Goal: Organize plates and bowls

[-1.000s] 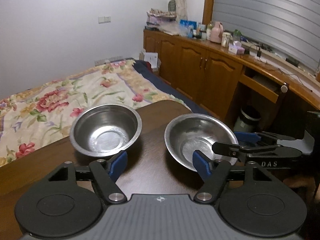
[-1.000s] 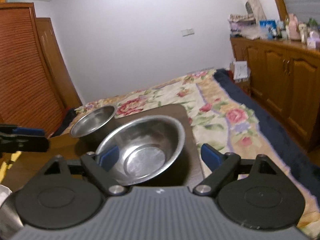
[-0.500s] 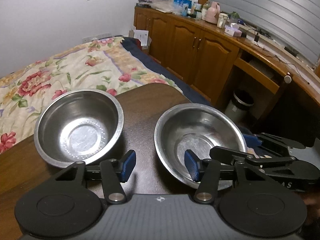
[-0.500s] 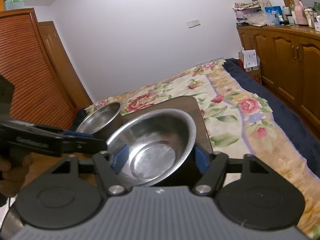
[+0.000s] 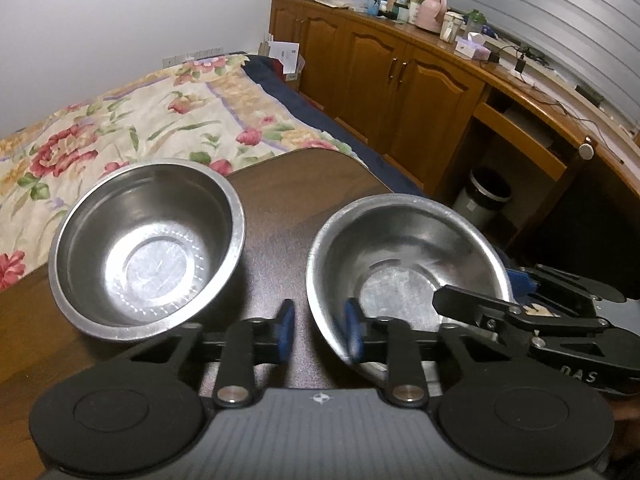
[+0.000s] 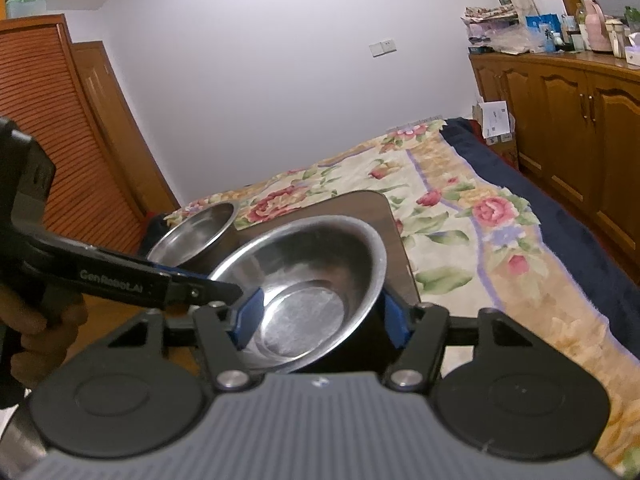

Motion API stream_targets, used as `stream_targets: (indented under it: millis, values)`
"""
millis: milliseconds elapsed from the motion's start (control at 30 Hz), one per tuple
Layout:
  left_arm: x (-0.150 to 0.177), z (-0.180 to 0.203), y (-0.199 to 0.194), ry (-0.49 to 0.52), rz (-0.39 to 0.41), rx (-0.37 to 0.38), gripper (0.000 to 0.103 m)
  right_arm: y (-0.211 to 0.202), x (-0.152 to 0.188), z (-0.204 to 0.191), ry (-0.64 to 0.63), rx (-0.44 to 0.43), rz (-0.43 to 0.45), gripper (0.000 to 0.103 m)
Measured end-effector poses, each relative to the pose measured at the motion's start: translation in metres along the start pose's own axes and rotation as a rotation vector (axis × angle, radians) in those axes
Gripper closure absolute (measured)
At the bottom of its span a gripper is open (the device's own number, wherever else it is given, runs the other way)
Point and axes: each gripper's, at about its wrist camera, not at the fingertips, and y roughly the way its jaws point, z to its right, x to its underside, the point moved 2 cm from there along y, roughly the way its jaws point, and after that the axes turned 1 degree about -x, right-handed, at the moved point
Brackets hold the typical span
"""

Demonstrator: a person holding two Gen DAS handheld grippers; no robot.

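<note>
Two steel bowls stand on a dark wooden table (image 5: 280, 200). The deeper left bowl (image 5: 146, 244) also shows far left in the right wrist view (image 6: 192, 236). The right bowl (image 5: 404, 268) fills the middle of the right wrist view (image 6: 312, 292). My left gripper (image 5: 318, 332) straddles the right bowl's near-left rim, one finger inside and one outside, jaws narrowed with a gap still showing. My right gripper (image 6: 324, 316) straddles the same bowl's right wall, jaws partly closed; whether its pads touch is unclear. The bowl is tilted.
A bed with a floral quilt (image 5: 120, 120) lies just past the table's far edge. Wooden cabinets (image 5: 400, 80) with cluttered tops run along the right. A bin (image 5: 484, 196) stands under the desk. A slatted wardrobe (image 6: 48, 140) stands on the left.
Both grippers moved in on the right bowl and their jaws narrowed across its rim. The bowl now tilts. The left bowl has not moved.
</note>
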Motion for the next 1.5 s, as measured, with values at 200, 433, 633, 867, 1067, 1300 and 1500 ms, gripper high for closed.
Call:
stream_targets:
  millis: [200, 433, 633, 867, 1067, 1300, 1500]
  values:
    - [0.001, 0.006, -0.012, -0.014, 0.018, 0.0, 0.085, 0.003, -0.001, 0.001, 0.003, 0.008, -0.01, 0.068]
    - [0.0, 0.012, -0.049, 0.001, 0.08, 0.018, 0.086, -0.004, -0.005, -0.004, -0.02, 0.045, -0.009, 0.084]
    - [0.0, 0.019, -0.086, 0.019, 0.15, 0.036, 0.086, -0.031, -0.023, -0.02, -0.021, 0.03, 0.035, 0.086]
    - [0.012, 0.02, -0.12, 0.034, 0.199, 0.053, 0.086, -0.061, -0.033, -0.045, -0.063, 0.049, 0.082, 0.086]
    - [0.028, 0.017, -0.146, 0.038, 0.231, 0.052, 0.086, -0.072, -0.032, -0.059, -0.07, 0.051, 0.092, 0.086]
    - [0.05, 0.013, -0.17, 0.034, 0.254, 0.035, 0.086, -0.082, -0.026, -0.079, -0.093, 0.037, 0.104, 0.086]
    - [0.074, 0.008, -0.178, 0.009, 0.25, 0.022, 0.086, -0.087, -0.014, -0.094, -0.104, 0.025, 0.101, 0.086]
